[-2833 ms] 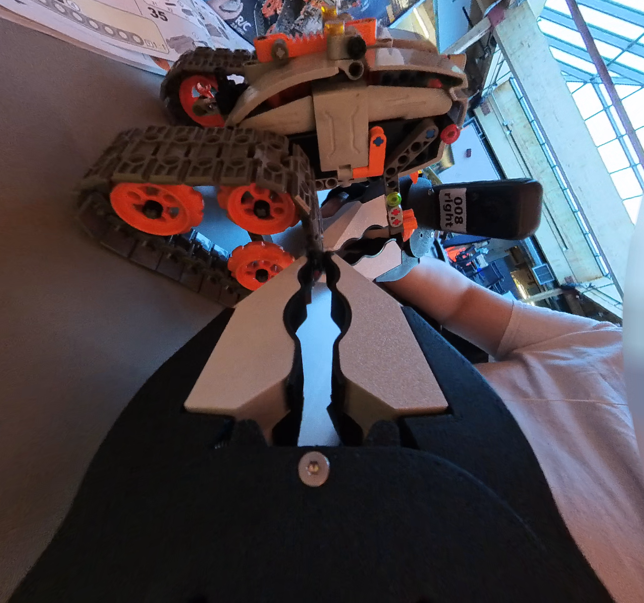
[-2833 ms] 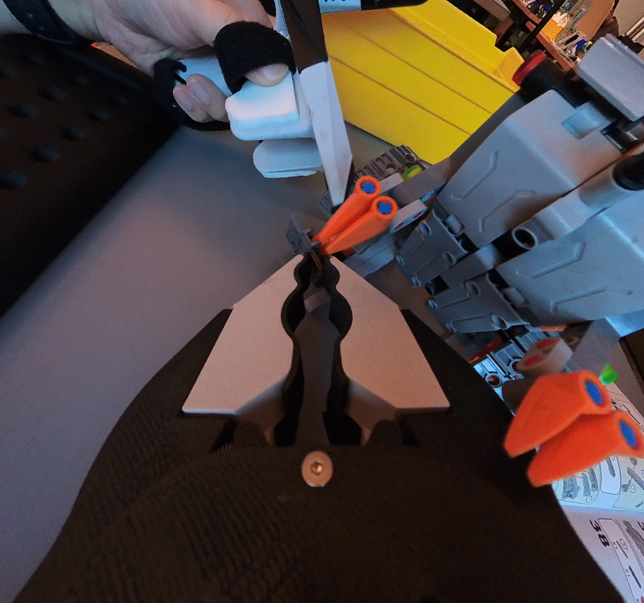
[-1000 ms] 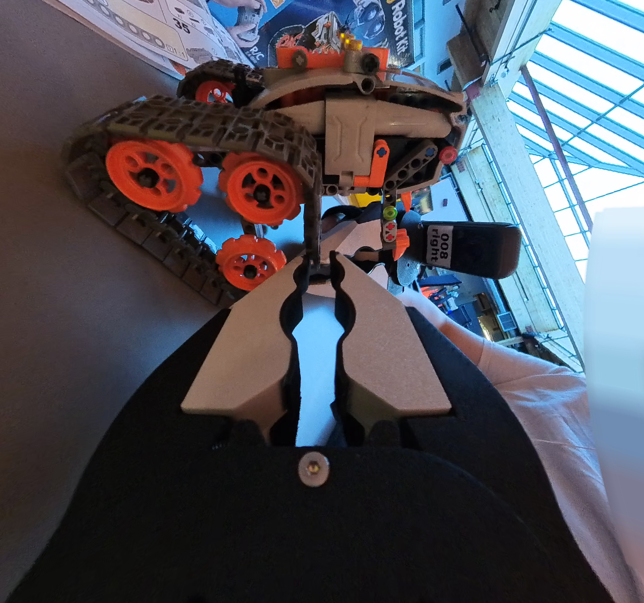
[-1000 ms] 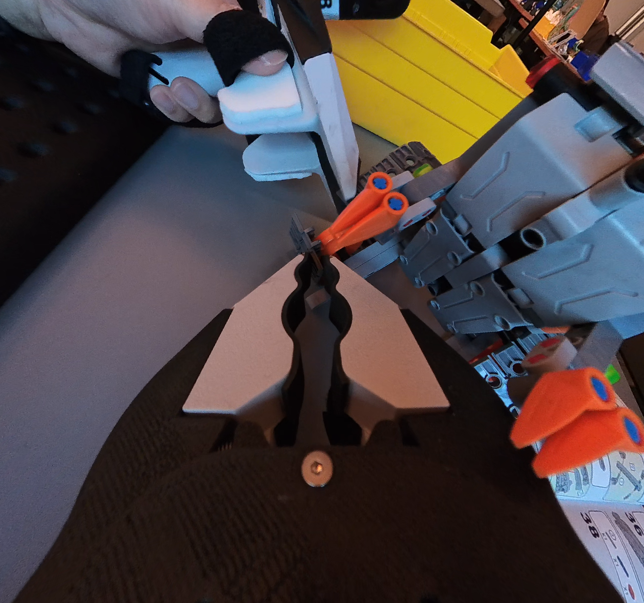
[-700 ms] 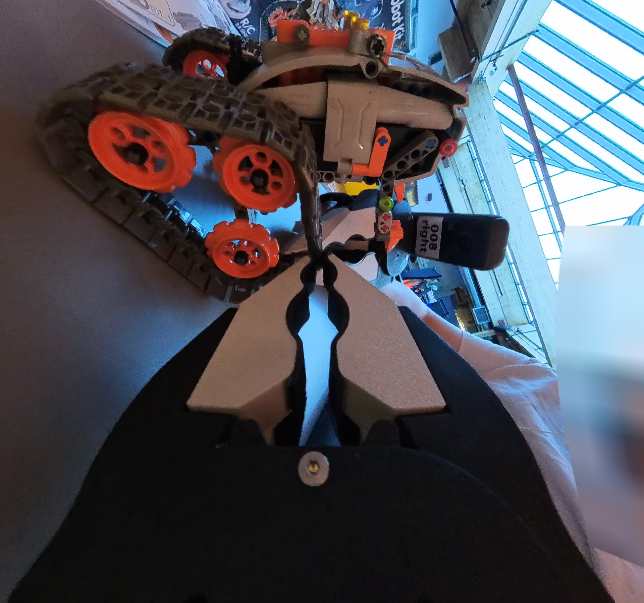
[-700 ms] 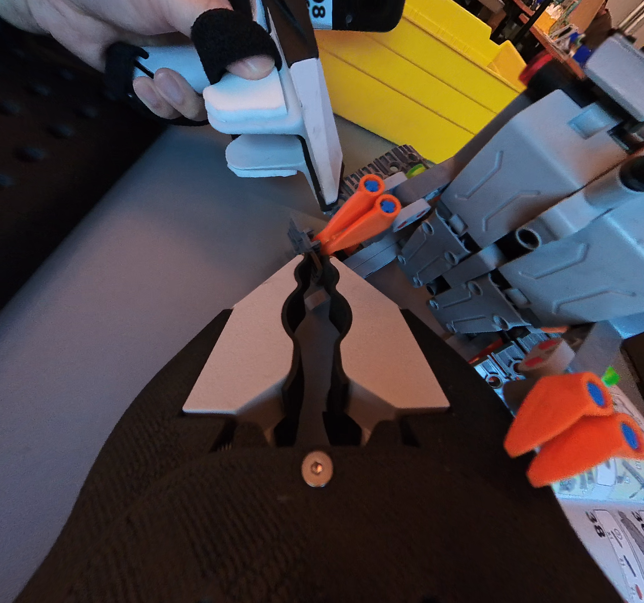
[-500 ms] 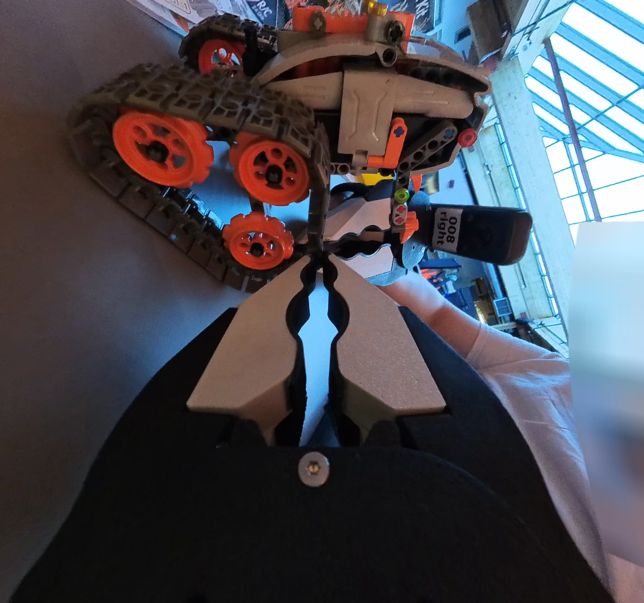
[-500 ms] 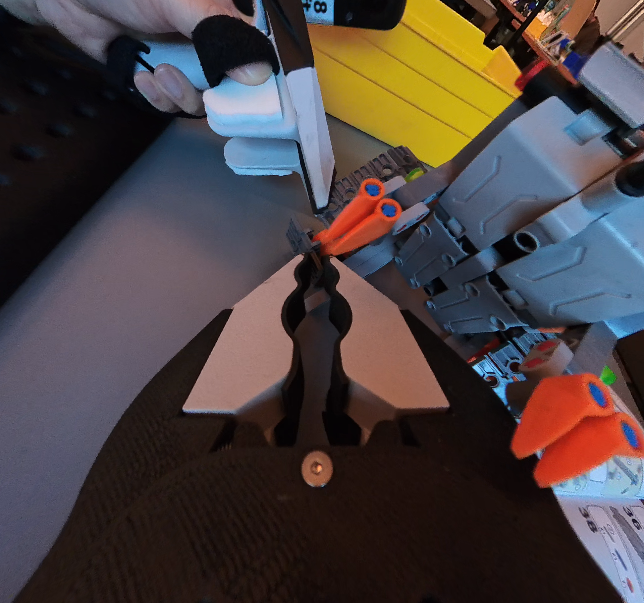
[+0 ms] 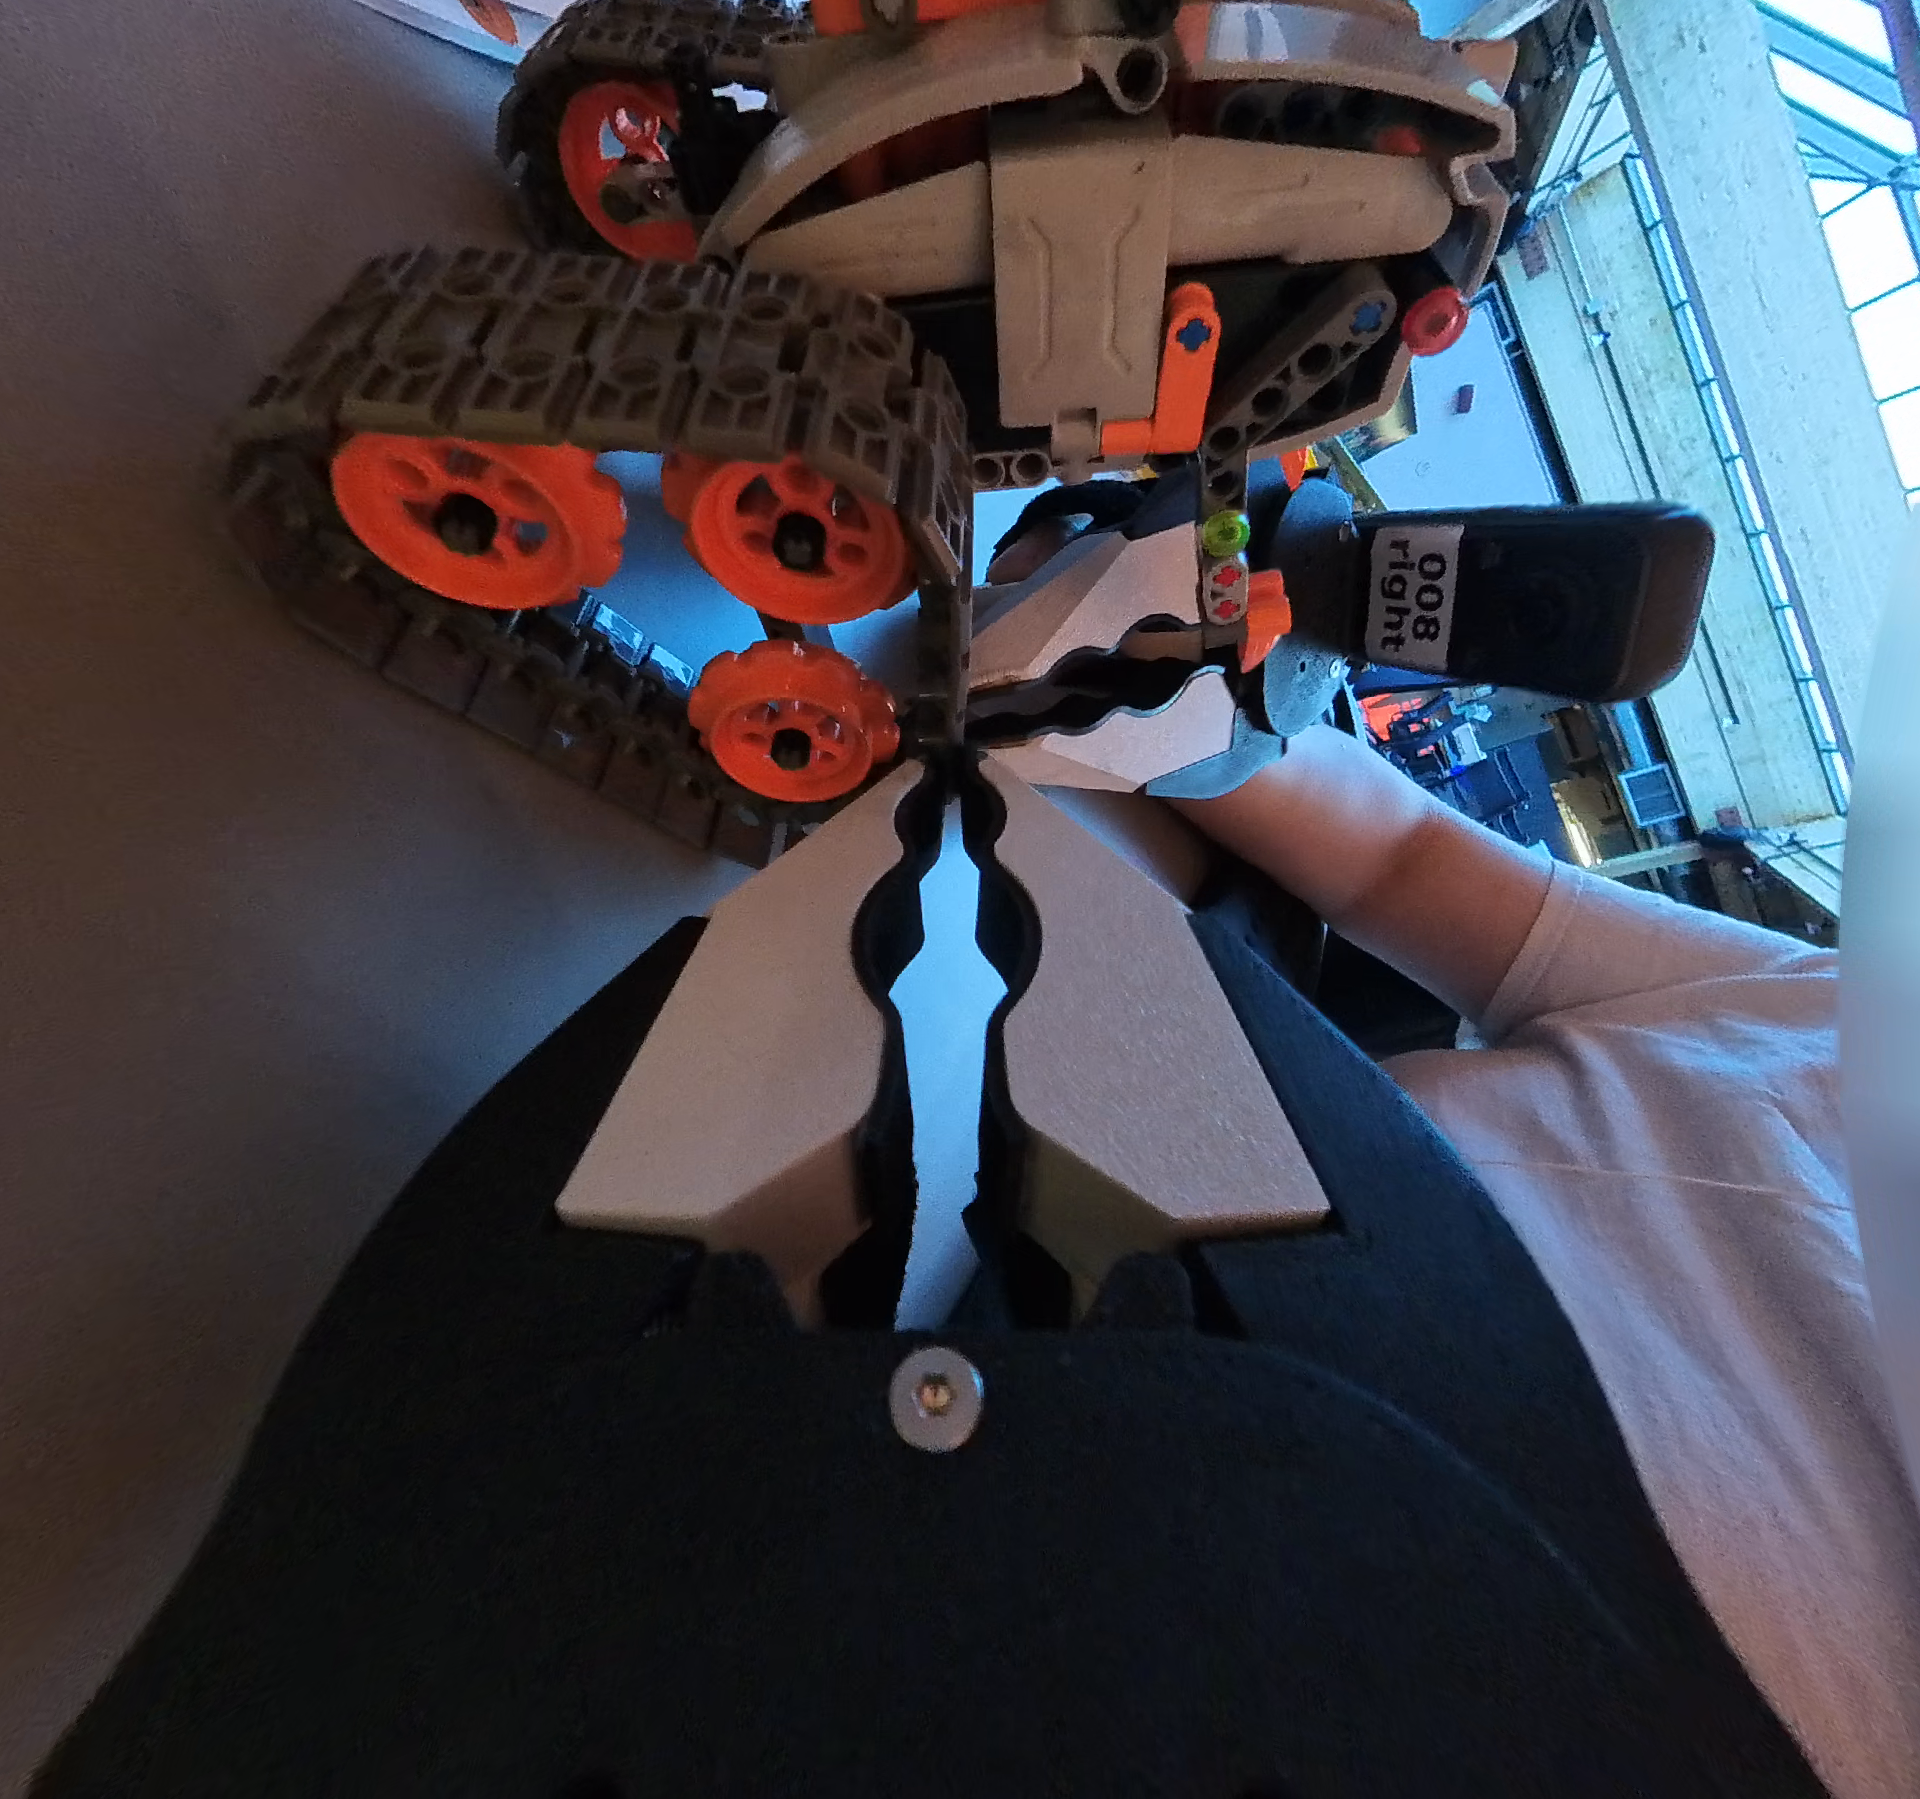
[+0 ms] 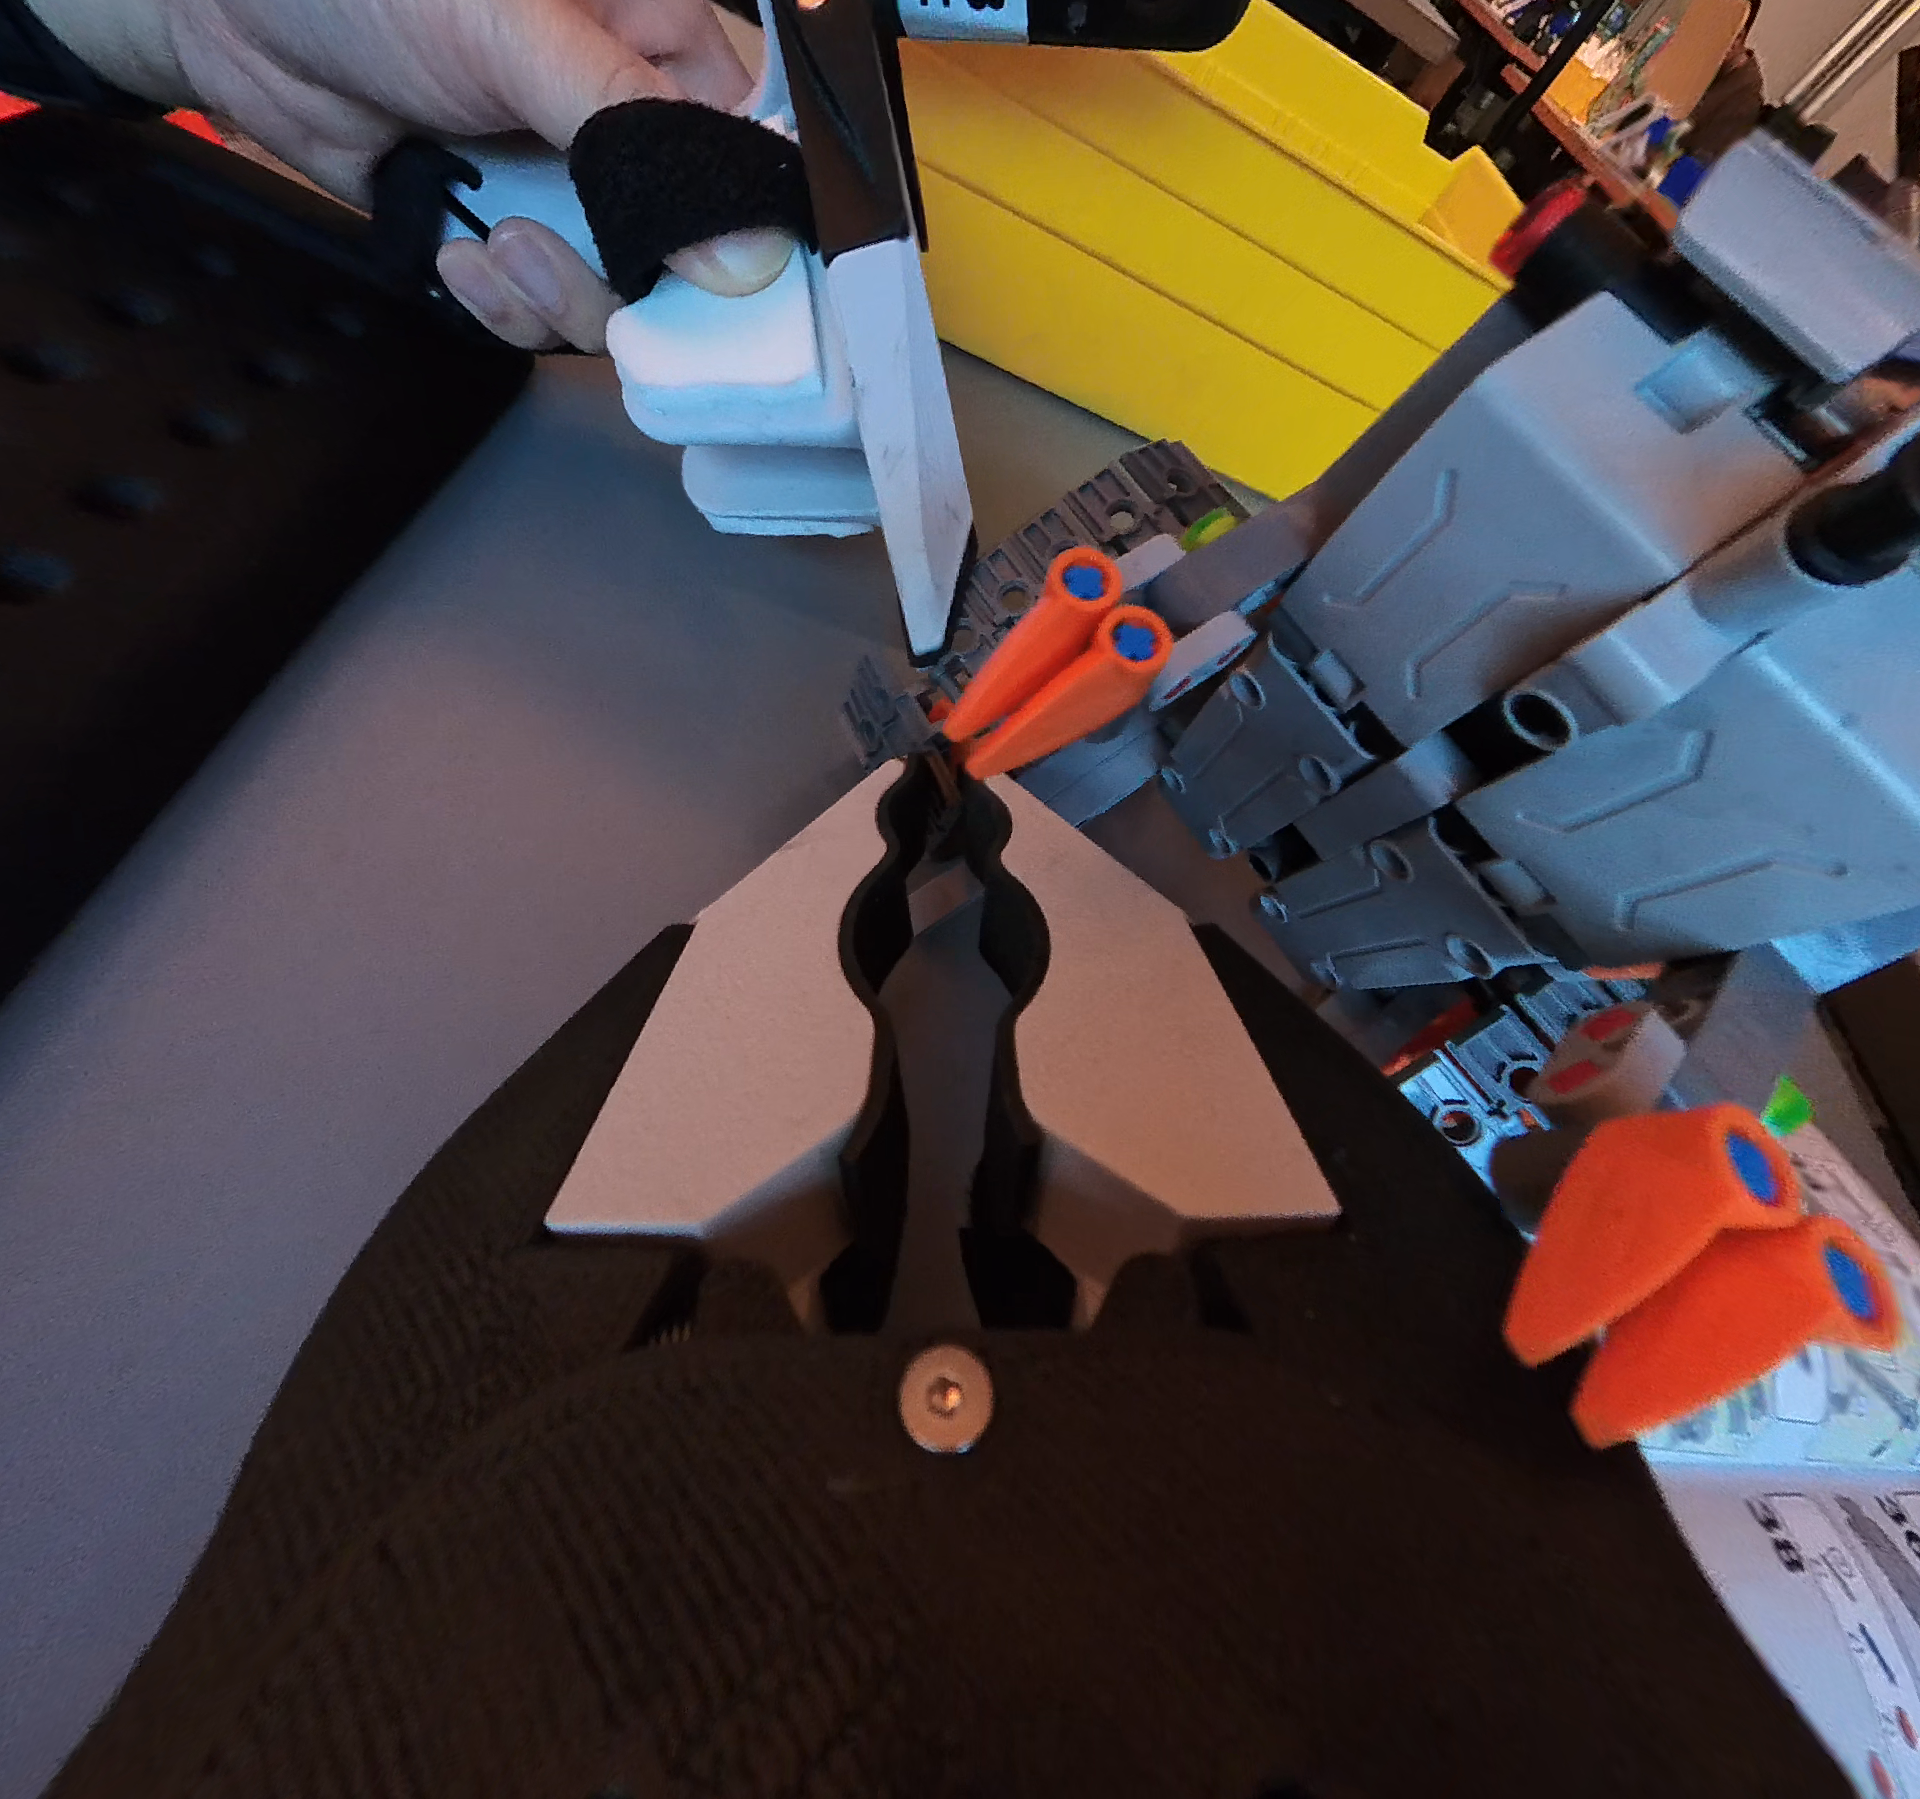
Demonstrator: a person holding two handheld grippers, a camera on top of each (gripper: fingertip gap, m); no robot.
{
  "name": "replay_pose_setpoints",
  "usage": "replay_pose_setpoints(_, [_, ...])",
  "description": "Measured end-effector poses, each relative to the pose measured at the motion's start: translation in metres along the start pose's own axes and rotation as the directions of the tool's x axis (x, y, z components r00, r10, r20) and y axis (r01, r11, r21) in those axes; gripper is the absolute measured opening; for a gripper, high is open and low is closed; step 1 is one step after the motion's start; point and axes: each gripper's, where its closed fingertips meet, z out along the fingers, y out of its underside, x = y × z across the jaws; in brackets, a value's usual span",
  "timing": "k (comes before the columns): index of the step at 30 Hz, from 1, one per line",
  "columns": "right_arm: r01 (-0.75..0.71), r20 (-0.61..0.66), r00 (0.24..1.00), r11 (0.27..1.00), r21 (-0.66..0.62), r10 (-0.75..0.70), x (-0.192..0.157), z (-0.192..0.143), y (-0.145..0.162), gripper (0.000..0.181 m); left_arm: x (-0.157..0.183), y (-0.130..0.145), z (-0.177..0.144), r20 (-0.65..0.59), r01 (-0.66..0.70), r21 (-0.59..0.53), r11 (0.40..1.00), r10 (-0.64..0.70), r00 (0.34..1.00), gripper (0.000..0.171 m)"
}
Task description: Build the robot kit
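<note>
1. Pinching a loose end of the dark grey tread (image 9: 940,596), the left gripper (image 9: 954,775) has its jaws closed together at the tips on a tread link.
2. The tread belongs to a tracked toy vehicle (image 9: 1091,222) built of grey, black and orange bricks, which stands on a grey tabletop (image 9: 208,918) just ahead of both grippers.
3. In the right wrist view, the left gripper (image 10: 925,643) comes down steeply from above, its pale finger tip (image 10: 914,523) touching the tread beside two orange tubes (image 10: 1049,679) on the vehicle.
4. A person's hand (image 10: 395,66) wraps the left gripper's white handle, with a black strap looped over one finger.
5. The right gripper (image 10: 943,775) has its jaws closed on the same tread link (image 10: 883,710) from the near side, meeting the left gripper tip to tip.
6. In the left wrist view, the right gripper (image 9: 977,710) lies level under the vehicle's body, and a bare forearm (image 9: 1382,845) in a pale sleeve runs back behind it.
7. A yellow bin (image 10: 1195,274) sits behind the vehicle, and an instruction booklet (image 10: 1849,1583) lies at the right edge.
</note>
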Motion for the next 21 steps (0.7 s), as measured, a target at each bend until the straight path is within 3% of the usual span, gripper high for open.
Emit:
replay_pose_setpoints(15, [-0.254,0.072,0.965,0.967,-0.014,0.254,0.0013,0.0059,-0.0033,0.007,-0.0054,0.0019,-0.0062,0.044,-0.209,-0.12,0.971,0.216,0.975,0.001])
replay_pose_setpoints(21, [-0.262,0.048,0.964,0.965,-0.018,0.263,0.003,0.0081,-0.0032,0.007,-0.0088,-0.001,-0.0076,0.007,-0.253,-0.137,0.958,0.257,0.966,0.0])
